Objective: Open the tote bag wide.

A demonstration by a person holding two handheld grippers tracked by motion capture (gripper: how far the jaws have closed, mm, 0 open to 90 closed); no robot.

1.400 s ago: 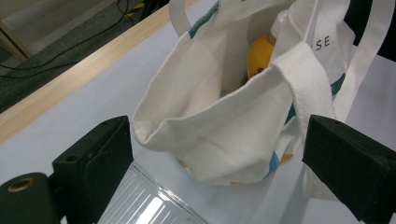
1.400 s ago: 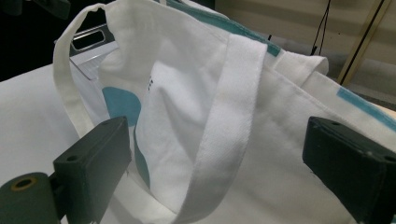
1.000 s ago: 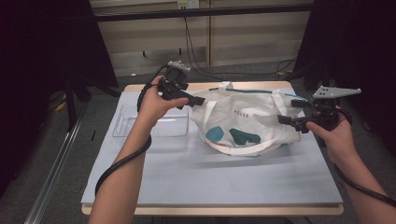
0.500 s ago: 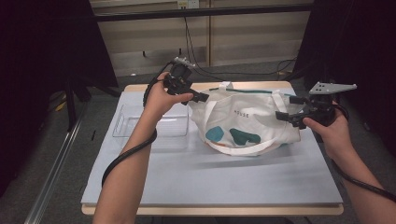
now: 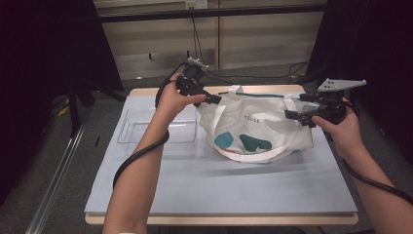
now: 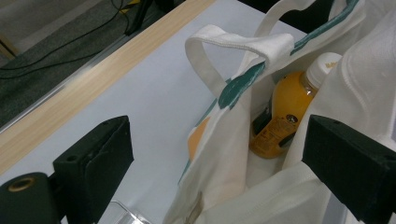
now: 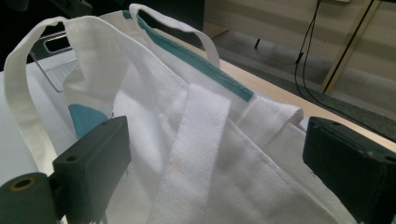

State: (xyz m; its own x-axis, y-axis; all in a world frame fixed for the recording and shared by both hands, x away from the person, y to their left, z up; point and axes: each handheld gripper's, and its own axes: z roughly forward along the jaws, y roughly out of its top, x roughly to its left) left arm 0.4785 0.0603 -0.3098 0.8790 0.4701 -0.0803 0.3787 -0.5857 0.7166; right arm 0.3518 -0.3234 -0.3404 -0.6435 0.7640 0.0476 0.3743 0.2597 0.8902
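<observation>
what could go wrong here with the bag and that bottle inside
The tote bag is soft and slumped, so its rim could fold over the orange bottle and block the reach. Both the left gripper and right gripper are open at the bag's ends; closing might catch a loose strap instead of the rim.

Both grippers black w/ blocky matte jaws. Right gripper (image 5: 296, 117) has grey 3-corner plate on top. Left gripper (image 5: 212, 99) trails thick black cable. Arms bare, no sleeves.
</observation>
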